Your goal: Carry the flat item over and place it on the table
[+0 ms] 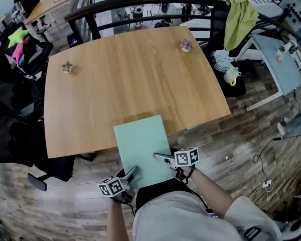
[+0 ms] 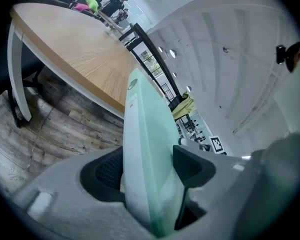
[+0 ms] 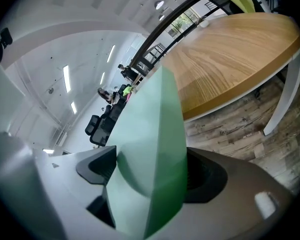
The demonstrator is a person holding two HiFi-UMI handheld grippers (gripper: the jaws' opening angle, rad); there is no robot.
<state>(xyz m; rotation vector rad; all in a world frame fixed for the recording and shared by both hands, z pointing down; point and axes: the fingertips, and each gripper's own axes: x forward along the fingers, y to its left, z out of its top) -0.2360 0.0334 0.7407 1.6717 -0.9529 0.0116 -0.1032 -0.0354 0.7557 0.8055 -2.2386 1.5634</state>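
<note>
Person: a torso in a light top [image 1: 183, 217] at the bottom of the head view, both forearms reaching forward.
Left tongs [image 1: 134, 170] [image 2: 150, 161]: clamped on the near left corner of the flat board, a dark pad pressed to each face.
Right tongs [image 1: 159, 157] [image 3: 150, 169]: set wide and gripping the board's near right edge, which fills the gap between the pads.
Flat board [image 1: 140, 144] [image 2: 147, 129] [image 3: 150, 124]: a pale mint-green panel held between the two tongs. Its near half is over the floor and its far end overlaps the worktop's near edge. Whether it touches the wood cannot be told.
Floor [image 1: 251, 134]: grey-brown wooden planks under the board and around the worktop.
Worktop [image 1: 130, 79] [image 2: 75, 44] [image 3: 230, 59]: light wood on white legs, with a shadow just beyond the board's far edge.
Small beige thing [image 1: 67, 67]: near the worktop's far left edge, well apart from the board.
Small pinkish thing [image 1: 185, 45]: near the far right corner.
Yellow-green cloth [image 1: 238, 14]: draped beyond the worktop's far right corner.
</note>
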